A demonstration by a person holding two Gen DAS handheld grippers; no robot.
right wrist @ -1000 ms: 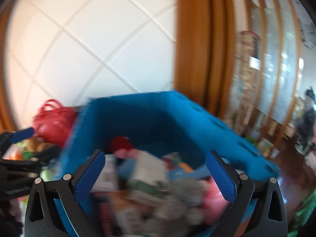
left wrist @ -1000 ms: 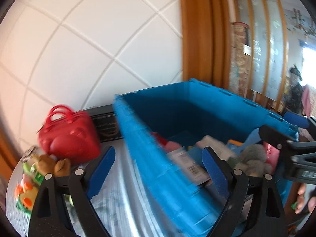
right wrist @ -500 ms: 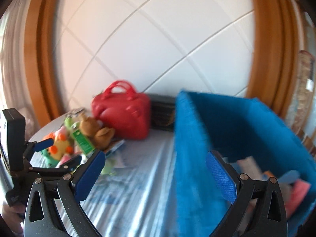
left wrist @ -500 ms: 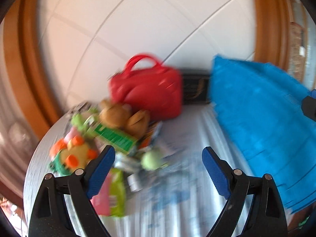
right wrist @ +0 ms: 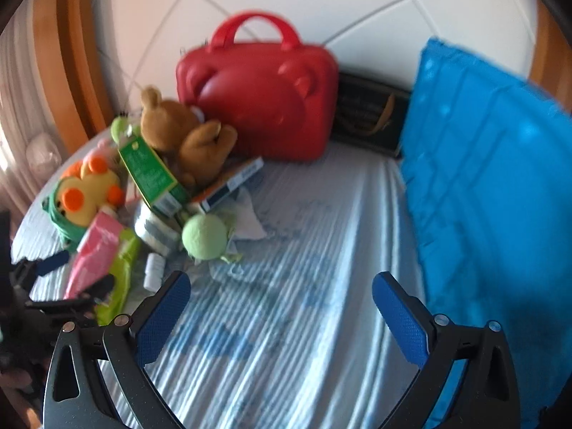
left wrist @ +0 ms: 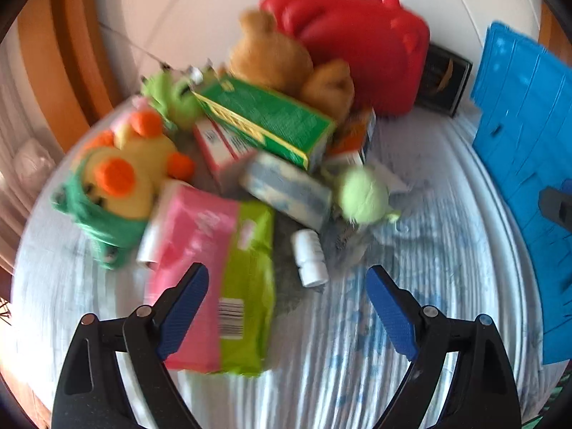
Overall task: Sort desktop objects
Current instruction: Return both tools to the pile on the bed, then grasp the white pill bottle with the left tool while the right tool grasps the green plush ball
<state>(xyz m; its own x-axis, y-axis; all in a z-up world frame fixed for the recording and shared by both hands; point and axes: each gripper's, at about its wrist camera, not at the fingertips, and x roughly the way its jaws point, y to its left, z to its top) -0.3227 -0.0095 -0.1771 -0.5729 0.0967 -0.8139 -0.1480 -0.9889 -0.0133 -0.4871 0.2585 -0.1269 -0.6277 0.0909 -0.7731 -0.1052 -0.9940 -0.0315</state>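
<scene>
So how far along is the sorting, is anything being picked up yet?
Nothing looks sorted in these views. The pile sits loose on the striped cloth: teddy bear, green box, pink and green packet, small white bottle, green ball. The left gripper and right gripper are both open and empty. The blue crate stands beside the pile.
</scene>
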